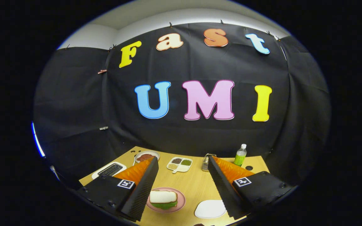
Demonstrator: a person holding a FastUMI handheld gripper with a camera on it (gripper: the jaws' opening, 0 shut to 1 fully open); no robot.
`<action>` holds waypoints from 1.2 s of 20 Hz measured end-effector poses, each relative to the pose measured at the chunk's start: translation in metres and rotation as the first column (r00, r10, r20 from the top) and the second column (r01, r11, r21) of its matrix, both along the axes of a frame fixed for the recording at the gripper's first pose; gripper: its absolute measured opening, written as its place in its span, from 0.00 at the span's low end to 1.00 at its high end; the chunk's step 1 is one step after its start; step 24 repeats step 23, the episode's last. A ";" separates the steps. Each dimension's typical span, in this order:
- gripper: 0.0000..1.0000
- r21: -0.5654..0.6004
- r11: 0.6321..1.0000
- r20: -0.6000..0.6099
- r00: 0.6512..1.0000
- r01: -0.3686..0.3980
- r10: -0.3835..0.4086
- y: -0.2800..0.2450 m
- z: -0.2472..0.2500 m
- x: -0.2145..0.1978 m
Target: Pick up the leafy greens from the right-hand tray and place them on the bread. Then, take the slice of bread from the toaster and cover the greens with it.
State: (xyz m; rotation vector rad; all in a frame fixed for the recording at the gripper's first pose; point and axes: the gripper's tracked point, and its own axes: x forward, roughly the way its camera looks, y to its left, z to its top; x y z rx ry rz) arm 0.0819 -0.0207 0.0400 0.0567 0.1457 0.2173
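The job looked all done. Between the fingers, low and close to the left one, sat a pink plate (181, 201). On it lay a slice of bread (162, 196) with the leafy greens (165, 205) peeking out from under it, so the greens were covered. I could not see the bottom slice under them. Nothing looked left to do.

The gripper (183, 163) hung above the table with its fingers spread wide apart, holding nothing.

Just by the right finger lay a white tray (210, 209) with nothing on it. Beyond the left finger sat the toaster (109, 169) and a bowl (146, 156) with something red in it. Far ahead, between the fingertips, was a white dish with little cups (179, 164). Past the right fingertip stood a green bottle (240, 155) and a small shiny thing I could not make out.

The table (196, 185) was light wood. Black cloth hung behind it, with a pale wall above.
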 end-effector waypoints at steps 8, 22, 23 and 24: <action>0.98 0.041 0.990 0.158 0.977 0.137 -0.142 -0.007 0.050 -0.060; 0.98 0.078 0.964 0.050 0.965 0.253 -0.258 -0.019 0.011 -0.085; 0.98 0.085 0.963 0.044 0.964 0.257 -0.261 -0.019 0.010 -0.086; 0.98 0.085 0.963 0.044 0.964 0.257 -0.261 -0.019 0.010 -0.086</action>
